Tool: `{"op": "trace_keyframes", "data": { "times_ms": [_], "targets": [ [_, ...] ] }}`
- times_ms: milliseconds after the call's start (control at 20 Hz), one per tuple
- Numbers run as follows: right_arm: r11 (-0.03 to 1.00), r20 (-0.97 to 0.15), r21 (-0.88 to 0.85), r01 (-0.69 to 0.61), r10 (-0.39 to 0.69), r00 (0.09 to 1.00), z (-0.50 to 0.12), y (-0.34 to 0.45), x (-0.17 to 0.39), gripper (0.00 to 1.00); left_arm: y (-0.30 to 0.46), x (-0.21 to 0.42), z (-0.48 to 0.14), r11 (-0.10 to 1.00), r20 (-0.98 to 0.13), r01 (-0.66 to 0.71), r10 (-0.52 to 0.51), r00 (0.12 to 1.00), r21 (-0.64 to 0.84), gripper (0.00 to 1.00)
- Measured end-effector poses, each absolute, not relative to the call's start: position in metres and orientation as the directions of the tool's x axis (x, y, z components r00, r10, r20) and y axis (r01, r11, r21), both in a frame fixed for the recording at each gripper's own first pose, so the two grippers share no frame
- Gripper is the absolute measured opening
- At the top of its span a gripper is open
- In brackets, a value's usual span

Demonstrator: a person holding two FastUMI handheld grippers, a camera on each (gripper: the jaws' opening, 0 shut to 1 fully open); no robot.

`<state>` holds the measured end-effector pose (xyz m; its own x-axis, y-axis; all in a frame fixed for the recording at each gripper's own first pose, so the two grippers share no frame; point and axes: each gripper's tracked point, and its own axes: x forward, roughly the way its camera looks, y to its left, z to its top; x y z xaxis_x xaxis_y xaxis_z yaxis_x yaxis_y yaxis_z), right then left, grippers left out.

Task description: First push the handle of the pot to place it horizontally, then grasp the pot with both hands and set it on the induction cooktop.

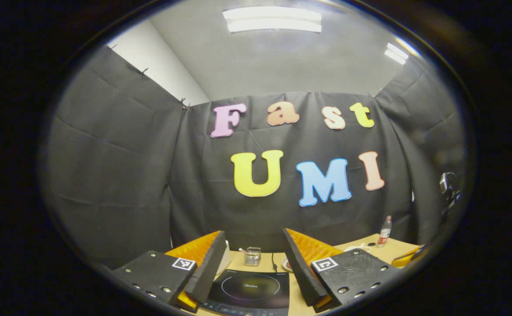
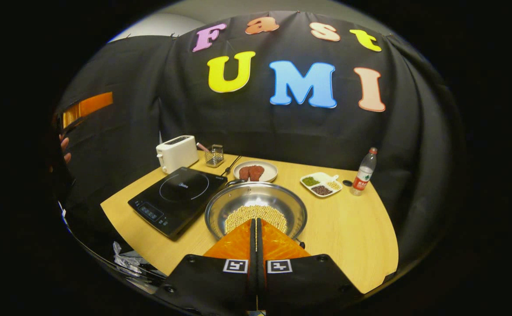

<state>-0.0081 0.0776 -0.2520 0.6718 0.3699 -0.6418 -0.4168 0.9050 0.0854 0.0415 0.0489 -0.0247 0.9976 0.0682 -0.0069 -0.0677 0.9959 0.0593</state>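
Observation:
In the right gripper view a steel pot (image 2: 256,202) with pale beans in its bottom stands on the wooden table (image 2: 348,237), just right of the black induction cooktop (image 2: 176,193). One dark handle (image 2: 237,181) shows at its far-left rim and another (image 2: 300,242) at its near-right rim. My right gripper (image 2: 256,220) is shut with nothing between its fingers, its tips over the pot's near rim. In the left gripper view my left gripper (image 1: 253,237) is open, held above the cooktop (image 1: 249,287), which lies between its fingers.
Behind the cooktop stand a white toaster (image 2: 177,152) and a small wire holder (image 2: 215,156). A plate of brown food (image 2: 255,171), a divided dish (image 2: 321,183) and a bottle (image 2: 364,172) sit beyond the pot. A hand (image 2: 65,149) shows at far left.

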Motion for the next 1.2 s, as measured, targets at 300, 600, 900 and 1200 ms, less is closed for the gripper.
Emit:
{"op": "trace_keyframes", "data": {
  "times_ms": [300,600,900,1200],
  "targets": [
    [0.841,-0.762,0.100,-0.532,0.408,0.502,-0.316,0.074,-0.018,0.02,0.036,0.065,-0.043,0.992,-0.047,-0.111,0.114,0.992,0.064,0.77],
    [0.793,-0.828,0.122,-0.596,0.413,0.380,-0.362,0.066,-0.020,0.02,0.027,0.082,-0.054,0.986,-0.063,-0.147,0.153,0.986,0.082,0.77],
    [0.767,-0.861,0.149,-0.624,0.411,0.300,-0.389,0.056,-0.015,0.02,0.012,0.095,-0.066,0.982,-0.080,-0.164,0.172,0.982,0.092,0.77],
    [0.791,-0.873,0.129,-0.598,0.377,0.310,-0.399,0.034,0.005,0.00,-0.002,0.105,-0.077,0.981,-0.100,-0.169,0.178,0.979,0.095,0.78]
  ]
}}
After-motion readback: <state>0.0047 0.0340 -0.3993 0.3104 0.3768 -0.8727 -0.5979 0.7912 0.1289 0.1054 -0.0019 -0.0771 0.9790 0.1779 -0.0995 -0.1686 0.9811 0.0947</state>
